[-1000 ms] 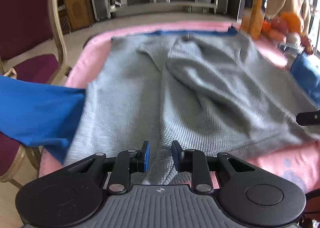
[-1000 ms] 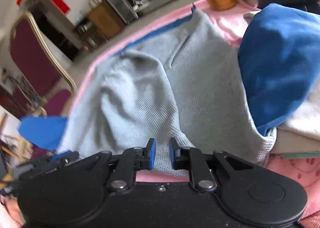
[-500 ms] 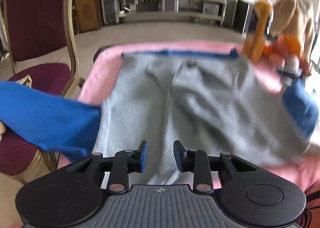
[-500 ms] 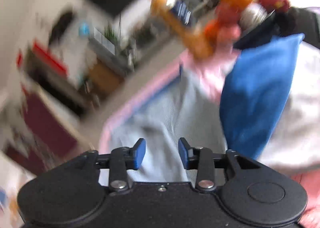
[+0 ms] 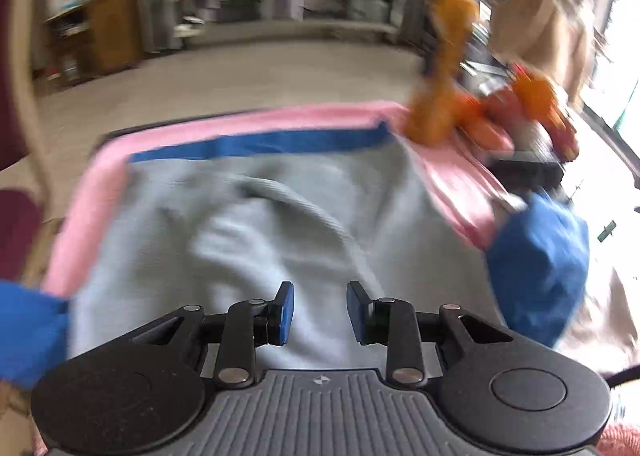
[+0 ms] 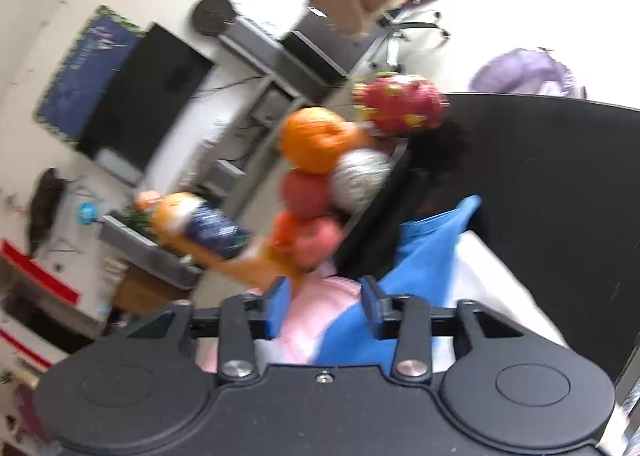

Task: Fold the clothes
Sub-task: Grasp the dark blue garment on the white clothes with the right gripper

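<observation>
Roughly: left claw (image 5: 319,312) parted moderately, nothing between the blue pads, hovering over grey sweater (image 5: 248,248) spread flat on pink-covered worktop (image 5: 92,199); blue strip (image 5: 256,143) along sweater's far edge. Blue garment (image 5: 540,264) bunched at right edge of worktop. Right claw (image 6: 323,308) wide apart, empty, tilted up toward fruit pile (image 6: 320,175) and orange bottle (image 6: 200,232), folded blue cloth (image 6: 424,268) just beyond right pad. Both views motion-blurred

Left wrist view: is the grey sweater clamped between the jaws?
No, the left gripper is open with jaws apart, and the grey sweater lies spread beyond them.
</observation>
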